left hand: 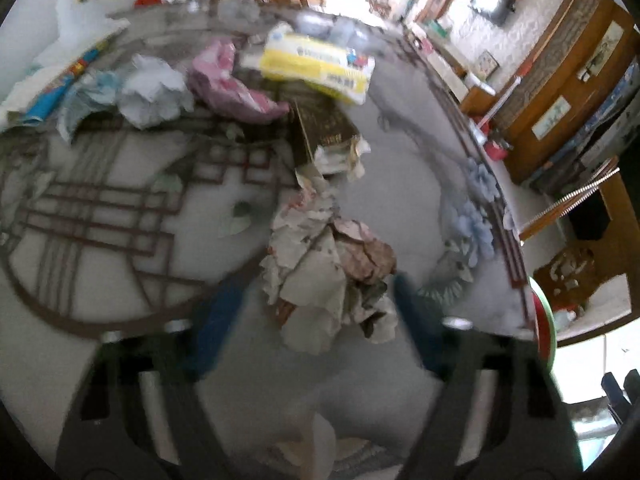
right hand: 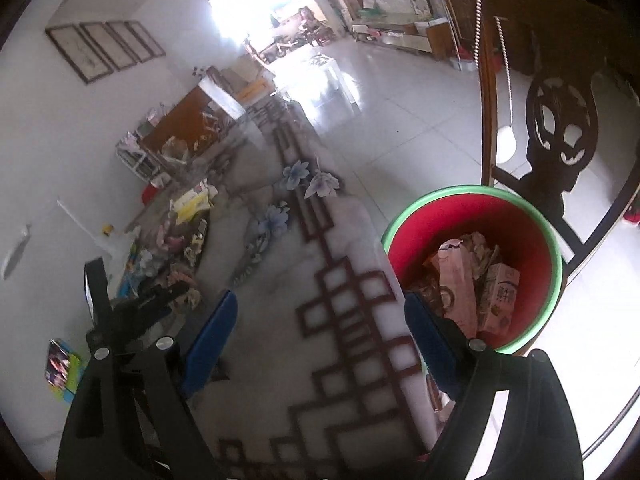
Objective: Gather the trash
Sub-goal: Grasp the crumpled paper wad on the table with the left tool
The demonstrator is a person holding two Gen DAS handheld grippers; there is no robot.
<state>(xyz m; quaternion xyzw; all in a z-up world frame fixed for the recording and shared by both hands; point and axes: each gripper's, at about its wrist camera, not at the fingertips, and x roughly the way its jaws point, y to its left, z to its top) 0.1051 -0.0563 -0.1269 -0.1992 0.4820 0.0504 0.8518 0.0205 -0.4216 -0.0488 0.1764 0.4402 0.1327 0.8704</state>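
Blue-padded left gripper at lower centre of the left wrist view, two fingers spread wide, nothing clamped. Between and just ahead of them, one crumpled beige paper wad on the patterned table top, its near edge reaching the gap; contact with either pad not clear through the blur. Farther up the frame, a row of more trash: one yellow-and-white packet upper centre, one pink crumpled wrapper left of it, one pale blue-white paper ball further left, one rolled blue printed sheet at the upper left edge, one dark brown box just below the yellow packet. Sliver of green-rimmed red bin at the right edge, beyond the table.

Right wrist view: right gripper at lower centre, two blue fingers wide apart and holding nothing, hovering over the table's brown lattice border. Red bin with green rim right of centre, beside the table edge, already holding several pieces: two pinkish cartons distinguishable, the rest a jumble not countable. Left gripper seen as a dark shape at lower left, near the trash pile stretching up the left side of the table. Four framed pictures on the wall, upper left. One dark carved chair back upper right.
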